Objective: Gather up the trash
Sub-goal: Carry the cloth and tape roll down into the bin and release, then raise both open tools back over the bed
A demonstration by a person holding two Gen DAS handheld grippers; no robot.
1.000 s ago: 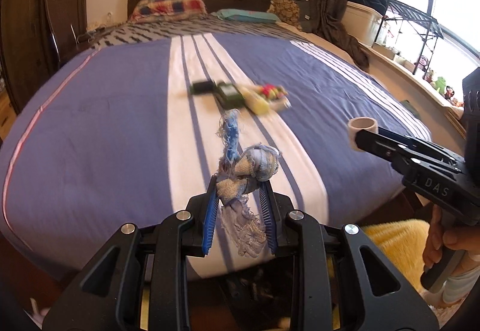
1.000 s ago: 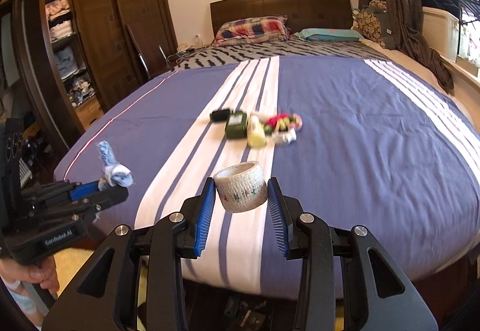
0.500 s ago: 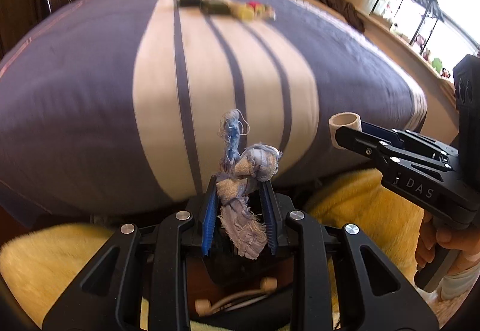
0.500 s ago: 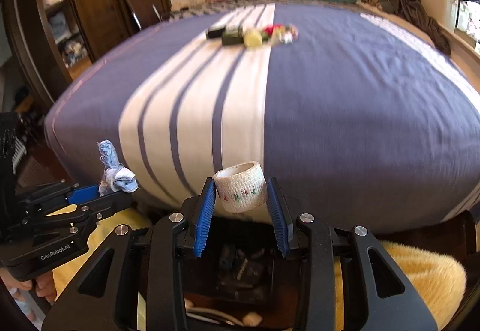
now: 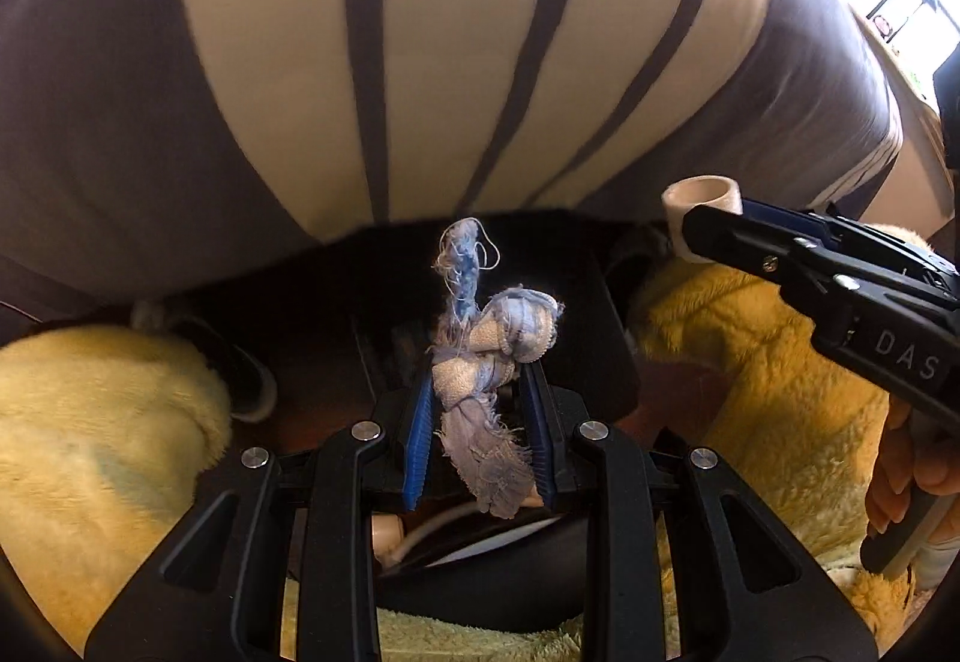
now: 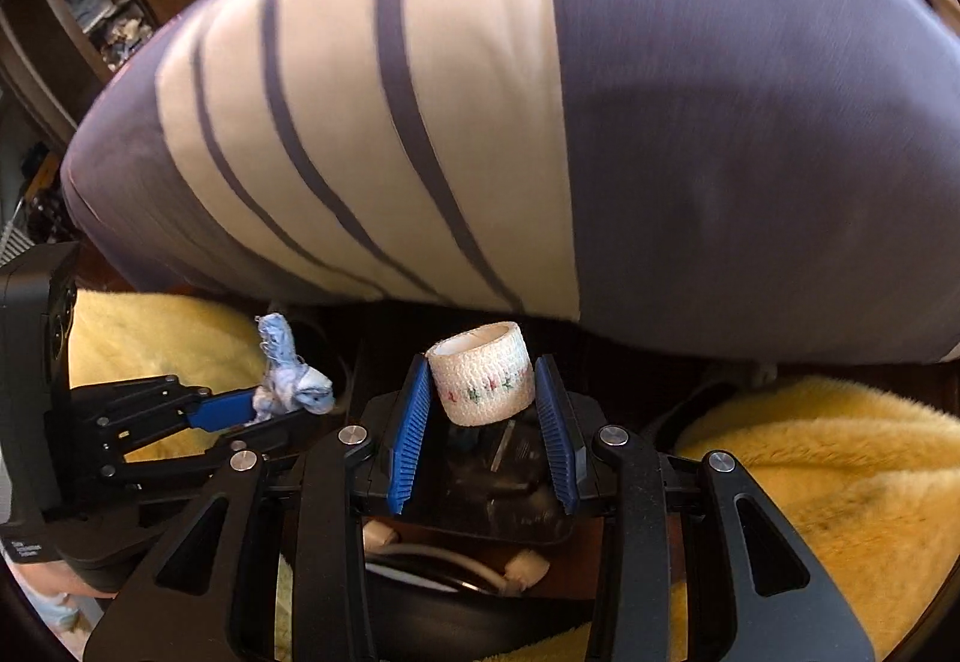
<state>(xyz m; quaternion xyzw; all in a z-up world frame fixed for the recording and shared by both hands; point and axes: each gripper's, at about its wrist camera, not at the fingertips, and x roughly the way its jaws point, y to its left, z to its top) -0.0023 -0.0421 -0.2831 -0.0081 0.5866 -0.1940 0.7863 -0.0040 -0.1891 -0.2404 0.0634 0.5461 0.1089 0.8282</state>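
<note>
Striped bed (image 6: 720,122), yellow rug (image 6: 840,482)

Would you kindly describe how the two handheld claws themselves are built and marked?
Both claws are matte black plastic with triangular cutouts and silver screw heads. The left claw and right claw each carry ribbed blue pads on their fingers. The right one's side shows white letters "DAS"; the left one's side has a small white label, too blurred to read.

Bedcover (image 5: 180,134): grey-purple ground, broad white band crossed by thin dark stripes. Rag (image 5: 489,362), below the bedcover edge: pale blue and off-white, frayed, brighter blue at top strand. Tape roll (image 6: 483,381), below the bedcover edge: white, small red and green star marks. Fleece (image 6: 828,488), either side beneath the bedcover: yellow. Finger pads (image 6: 408,434): blue, ribbed; gripper bodies black.
</note>
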